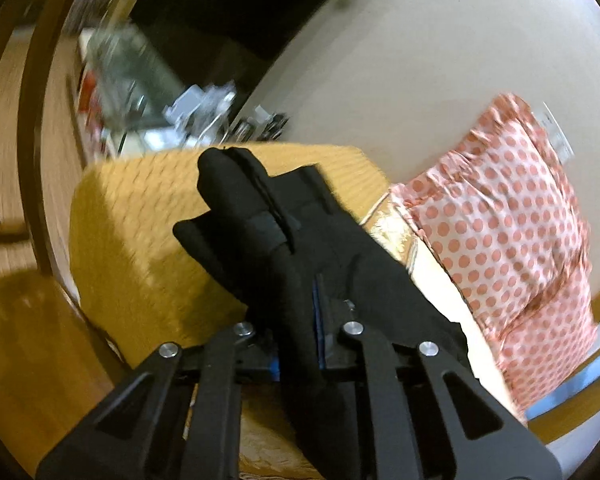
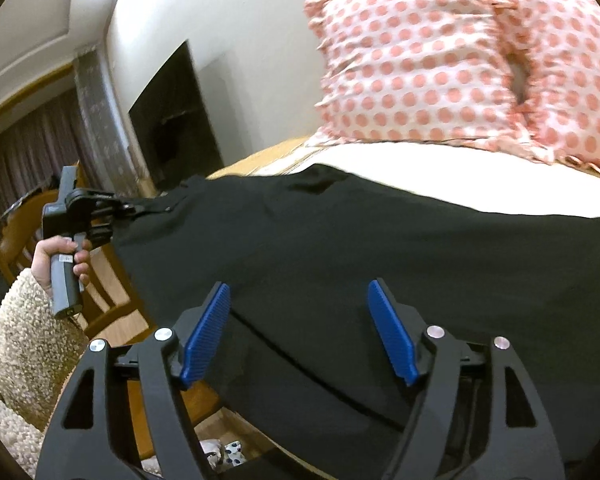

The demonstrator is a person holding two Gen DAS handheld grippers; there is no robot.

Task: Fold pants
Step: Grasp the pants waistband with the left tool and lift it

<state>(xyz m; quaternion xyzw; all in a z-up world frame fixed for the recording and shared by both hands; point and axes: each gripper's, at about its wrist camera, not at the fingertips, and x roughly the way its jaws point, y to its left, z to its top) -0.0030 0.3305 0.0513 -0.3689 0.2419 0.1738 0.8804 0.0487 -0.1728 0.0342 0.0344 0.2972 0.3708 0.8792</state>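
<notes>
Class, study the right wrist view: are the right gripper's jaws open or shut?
Open. The right gripper has its blue pads standing apart above the black pants, pressing on nothing.

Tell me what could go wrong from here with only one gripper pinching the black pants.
1. The left gripper is shut on a bunched edge of the pants; a pull may drag the cloth crooked instead of folding it.
2. The right gripper is open above the fabric, so that side lies free and may slide or wrinkle.
3. The polka-dot pillows lie close behind the pants; a folded part could land on them.
</notes>
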